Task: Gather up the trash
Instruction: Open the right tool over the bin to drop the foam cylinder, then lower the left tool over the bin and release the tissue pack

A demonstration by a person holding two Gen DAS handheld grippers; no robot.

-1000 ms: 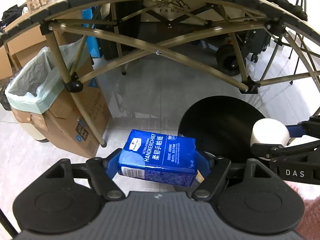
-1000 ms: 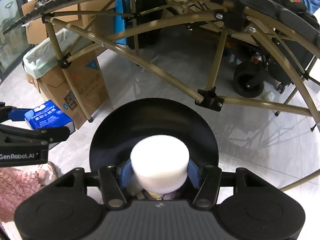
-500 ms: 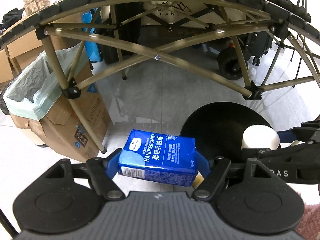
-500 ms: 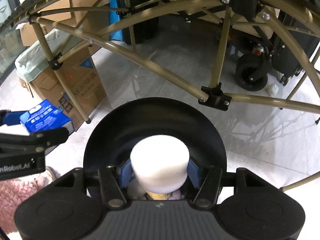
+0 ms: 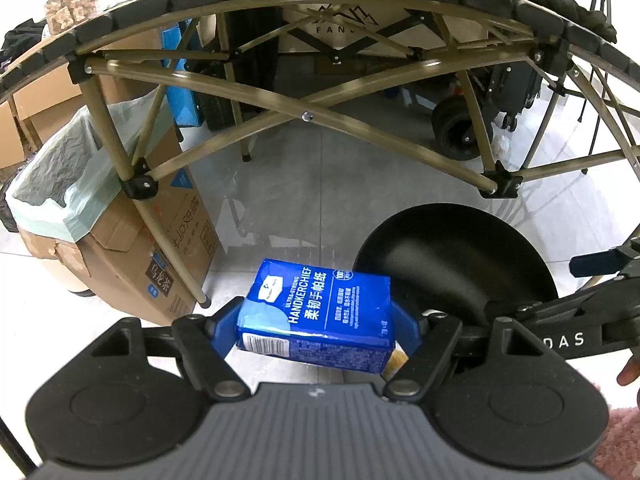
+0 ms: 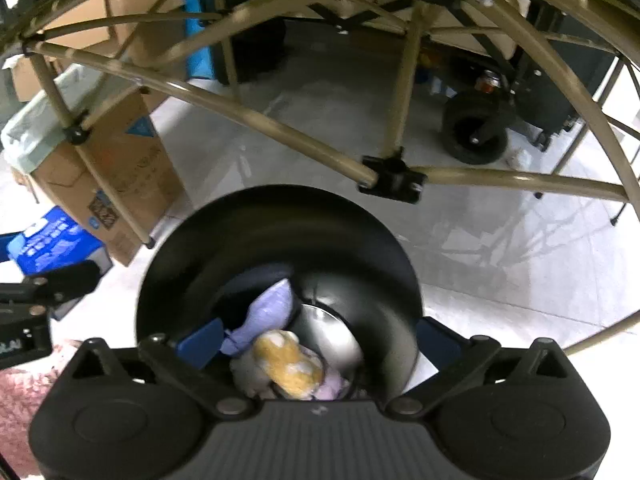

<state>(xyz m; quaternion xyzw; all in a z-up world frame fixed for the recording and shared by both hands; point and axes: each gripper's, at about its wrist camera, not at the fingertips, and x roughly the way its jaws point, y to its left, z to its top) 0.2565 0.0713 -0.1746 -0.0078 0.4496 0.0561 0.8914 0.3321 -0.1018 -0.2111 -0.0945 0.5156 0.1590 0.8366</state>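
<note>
we take the black round bin (image 6: 276, 248) as our landmark; it stands on the tile floor just in front of the folding table's frame (image 5: 304, 116).

right gripper (image 6: 316, 344) hangs directly over the bin mouth, pointing steeply down. its jaws have just been opening and now stand spread wide with nothing between them. we read this as a drop made straight above the opening, so that whatever is let go lands inside and not on the floor. down in the bin we see a lilac wrapper (image 6: 264, 312) and a yellow-and-white scrap (image 6: 288, 364); the picture is motion-blurred, so we cannot say which piece is newest.

left gripper (image 5: 320, 316) sits to the left of the bin, just beside its rim. its blue pads are clenched on the short ends of a blue handkerchief tissue pack (image 5: 320, 312), held flat and level in the air. gripping across the ends keeps the soft pack from folding. we judge that it waits there so the two tools do not crowd the same opening.

further left of the bin, beside a table leg, a cardboard box lined with a pale green bag (image 5: 60, 184) stands open; we judge it a second possible place for trash.
</note>
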